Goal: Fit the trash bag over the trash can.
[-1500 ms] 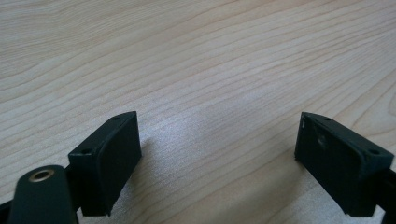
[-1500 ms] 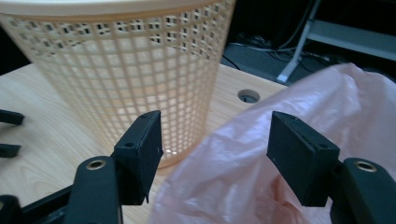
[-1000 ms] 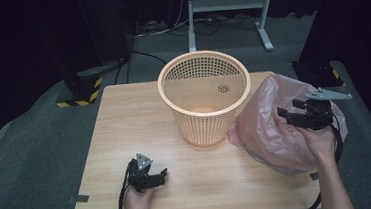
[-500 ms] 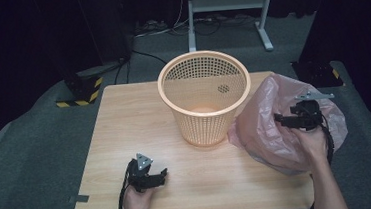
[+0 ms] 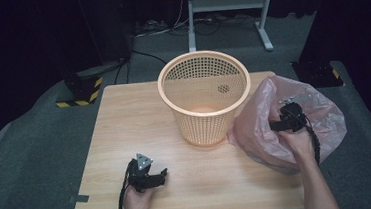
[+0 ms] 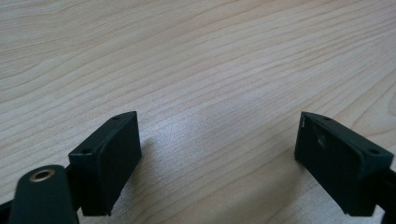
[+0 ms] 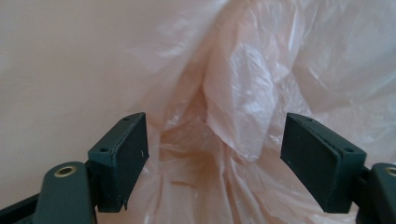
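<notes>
Since a second ago the right claw (image 5: 274,126) has sunk from above the crumpled pink translucent plastic bag (image 5: 255,124) down onto its top, and its jaws have just been opening; in the right gripper view they now stand spread with folds of film bunched between the black pads (image 7: 122,154) but not pinched. That bag lies on the pale wooden table (image 5: 134,118) just to the right of the orange perforated plastic wastebasket (image 5: 205,98), its near side touching or all but touching the basket's wall, its far side spilling over the table's right edge. The left claw (image 5: 160,175) rests low on the table, well apart from the basket on its near left, jaws spread over bare wood and holding nothing. The likely trouble is a poor bite: the film is thin, slack and slippery, so closing here may catch only one loose layer, which could slide out or tear when lifted. A pull toward the basket might also drag the whole bag against that light, unheld basket and tip or shove it. With so much of the bag hanging past the table's edge, a missed grip could let it slip to the grey floor (image 5: 37,161).
</notes>
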{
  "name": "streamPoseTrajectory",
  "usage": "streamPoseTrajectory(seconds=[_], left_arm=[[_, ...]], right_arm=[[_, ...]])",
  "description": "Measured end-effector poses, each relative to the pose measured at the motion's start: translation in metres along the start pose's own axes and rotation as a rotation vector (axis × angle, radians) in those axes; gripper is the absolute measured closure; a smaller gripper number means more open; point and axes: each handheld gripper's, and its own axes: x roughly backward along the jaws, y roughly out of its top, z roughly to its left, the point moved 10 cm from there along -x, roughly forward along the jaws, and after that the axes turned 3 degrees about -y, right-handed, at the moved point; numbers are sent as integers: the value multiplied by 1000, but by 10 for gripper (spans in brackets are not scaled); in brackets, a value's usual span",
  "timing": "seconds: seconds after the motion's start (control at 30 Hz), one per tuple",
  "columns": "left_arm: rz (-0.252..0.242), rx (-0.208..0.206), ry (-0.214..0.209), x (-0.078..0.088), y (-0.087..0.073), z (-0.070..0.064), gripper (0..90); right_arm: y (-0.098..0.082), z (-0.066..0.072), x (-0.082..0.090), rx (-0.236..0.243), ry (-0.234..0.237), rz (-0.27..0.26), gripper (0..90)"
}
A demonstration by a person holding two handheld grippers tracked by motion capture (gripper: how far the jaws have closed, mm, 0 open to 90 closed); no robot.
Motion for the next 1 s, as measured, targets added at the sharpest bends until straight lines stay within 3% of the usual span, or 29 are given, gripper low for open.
streamPoseTrajectory(seconds=[0.27, 0.47, 0.57, 0.73, 1.0], left_arm=[[0, 0, 0, 0, 0, 0, 144], [-1, 1, 0, 0, 0, 0, 145], [-1, 1, 0, 0, 0, 0, 145], [-1, 1, 0, 0, 0, 0, 145], [-1, 2, 0, 0, 0, 0, 145]], right_arm=[[-13, -6, -14, -36, -12, 41, 248], [-19, -6, -26, -30, -35, 58, 319], [-23, -6, -29, -24, -55, 49, 401], [-32, -6, -37, -27, -60, 82, 525], [-33, -4, -40, -10, -79, 94, 851]])
